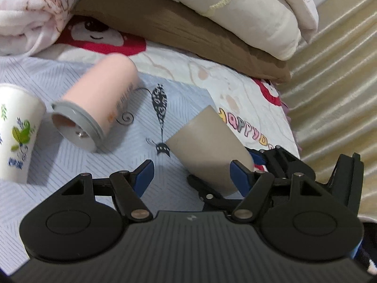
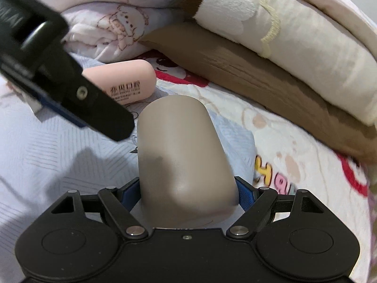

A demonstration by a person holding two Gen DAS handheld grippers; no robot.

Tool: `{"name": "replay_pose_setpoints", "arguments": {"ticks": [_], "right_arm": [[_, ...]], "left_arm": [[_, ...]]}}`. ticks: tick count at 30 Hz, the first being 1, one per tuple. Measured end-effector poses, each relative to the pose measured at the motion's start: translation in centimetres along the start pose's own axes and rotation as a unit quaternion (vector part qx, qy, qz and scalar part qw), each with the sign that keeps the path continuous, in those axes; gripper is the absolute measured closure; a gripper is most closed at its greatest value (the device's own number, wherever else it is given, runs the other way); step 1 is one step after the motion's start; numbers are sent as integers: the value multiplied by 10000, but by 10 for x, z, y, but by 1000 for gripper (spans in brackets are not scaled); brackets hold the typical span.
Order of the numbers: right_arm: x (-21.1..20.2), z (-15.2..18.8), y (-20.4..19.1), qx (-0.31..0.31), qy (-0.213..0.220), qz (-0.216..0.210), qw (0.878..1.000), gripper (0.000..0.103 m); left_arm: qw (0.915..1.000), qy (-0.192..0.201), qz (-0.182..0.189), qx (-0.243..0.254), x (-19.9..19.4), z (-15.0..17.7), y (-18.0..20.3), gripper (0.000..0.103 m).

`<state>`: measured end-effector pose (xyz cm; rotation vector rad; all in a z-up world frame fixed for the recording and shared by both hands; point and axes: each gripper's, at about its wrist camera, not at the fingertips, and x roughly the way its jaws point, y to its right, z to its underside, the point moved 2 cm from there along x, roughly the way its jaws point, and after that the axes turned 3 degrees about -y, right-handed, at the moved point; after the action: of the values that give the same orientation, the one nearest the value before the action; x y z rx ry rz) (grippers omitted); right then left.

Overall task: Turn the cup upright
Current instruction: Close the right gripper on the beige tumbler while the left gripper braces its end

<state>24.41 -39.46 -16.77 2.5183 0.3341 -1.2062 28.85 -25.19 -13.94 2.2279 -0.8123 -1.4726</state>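
The taupe cup [image 2: 183, 155] is plain and matte, tapering toward its closed base, which points away from the right hand-held gripper [image 2: 188, 188]; its 2 blue pads clamp the cup's wider end, holding it tilted over the bed [image 2: 70, 153]. The left hand-held gripper [image 1: 190, 174] stands apart, empty, just left of the cup. Ahead of it to the left lies a pink cup [image 1: 99, 101] on its side, its grey-rimmed mouth showing nothing inside. Further left is a white floral cup [image 1: 16, 129].
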Motion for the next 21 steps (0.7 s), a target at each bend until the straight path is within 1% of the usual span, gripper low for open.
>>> {"name": "replay_pose_setpoints", "arguments": {"ticks": [3,7,11,14,15,17,19,21], "right_arm": [[-5,4,-1,402,-57,-107,9991,18],[-11,9,1,1047,-149,-371,9937,18],[-20,19,-7,1434,-203,-565,9878,18],[-26,25,-16,1591,-249,-658,9848,18],[-28,27,-20,1535,-237,-625,9859,18],[-29,27,-30,1350,-227,-524,9892,18],[-35,30,-35,1440,-234,-611,9874,18],[-39,32,-38,1584,-259,-712,9845,18]], "left_arm": [[10000,-30,-51,-9,0,6,-1,33],[9998,-72,23,-161,-2,14,-10,33],[9993,-198,133,-286,-1,22,-18,33],[9967,-452,551,-388,-1,29,-21,33],[9961,-469,595,-448,-2,31,-23,33],[9967,-449,508,-454,-5,36,-26,33],[9971,-439,440,-445,-7,40,-28,33],[9962,-487,523,-502,-11,44,-33,33]]}}
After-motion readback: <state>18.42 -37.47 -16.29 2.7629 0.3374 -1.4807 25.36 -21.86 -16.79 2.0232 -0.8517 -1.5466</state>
